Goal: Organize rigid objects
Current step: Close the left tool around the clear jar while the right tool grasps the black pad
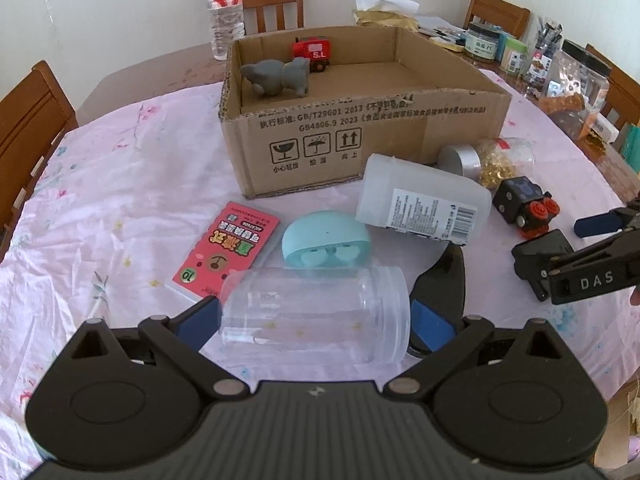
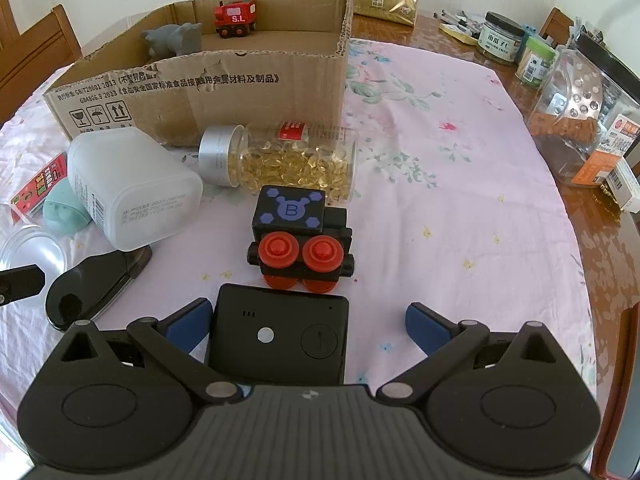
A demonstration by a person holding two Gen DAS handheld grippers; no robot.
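Note:
A clear plastic jar (image 1: 316, 316) lies on its side between the fingers of my left gripper (image 1: 314, 306). The jaws are spread wide, with a fingertip at each end of the jar. My right gripper (image 2: 308, 306) is open around a flat black device (image 2: 280, 340) that rests against its left finger (image 2: 188, 324). Just beyond stands a black toy train with red wheels (image 2: 302, 236). A capsule bottle (image 2: 280, 160), a white bottle (image 2: 128, 188), a teal case (image 1: 326, 240) and a red card pack (image 1: 226, 252) lie near the cardboard box (image 1: 360, 128). The box holds a grey elephant (image 1: 280, 76) and a red train (image 1: 312, 54).
A glossy black object (image 2: 96, 280) lies beside the white bottle. Jars and containers (image 2: 572, 92) crowd the table's right edge. A water bottle (image 1: 224, 12) and a gold tissue pack (image 2: 384, 4) stand behind the box. Wooden chairs (image 1: 28, 120) ring the table.

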